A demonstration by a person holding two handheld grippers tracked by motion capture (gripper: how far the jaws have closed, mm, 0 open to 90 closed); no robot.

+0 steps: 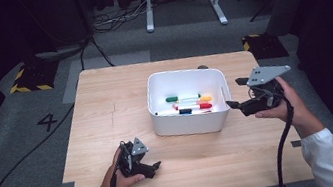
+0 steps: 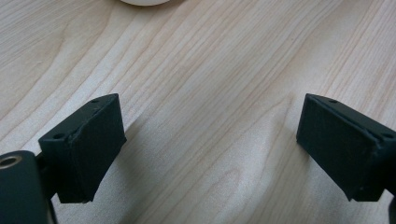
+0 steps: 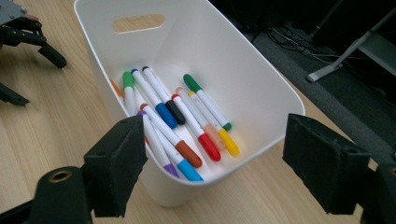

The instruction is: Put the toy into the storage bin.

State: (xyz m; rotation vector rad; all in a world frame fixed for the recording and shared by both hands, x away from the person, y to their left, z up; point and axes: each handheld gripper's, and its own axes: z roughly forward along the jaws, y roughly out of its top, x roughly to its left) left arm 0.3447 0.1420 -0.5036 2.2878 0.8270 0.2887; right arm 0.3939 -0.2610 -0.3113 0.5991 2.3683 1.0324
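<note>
My left gripper (image 1: 155, 166) rests low on the table (image 1: 107, 113) at about seven o'clock from the white tub (image 1: 191, 126), jaws wide, nothing between them. The tub sits mid-table with the markers (image 1: 189, 104) lying inside. My right gripper (image 1: 233, 94) hovers at the tub's three o'clock, jaws wide and empty.

In the left gripper view the bin (image 2: 142, 2) is cut off at the top edge, just a white curve showing. In the right gripper view the near jaw pad covers the purple pen (image 3: 156, 147) along its middle, and the left gripper (image 3: 23, 51) is clipped by the left edge. From high up, the pens (image 1: 189, 104) are too small to count.
</note>
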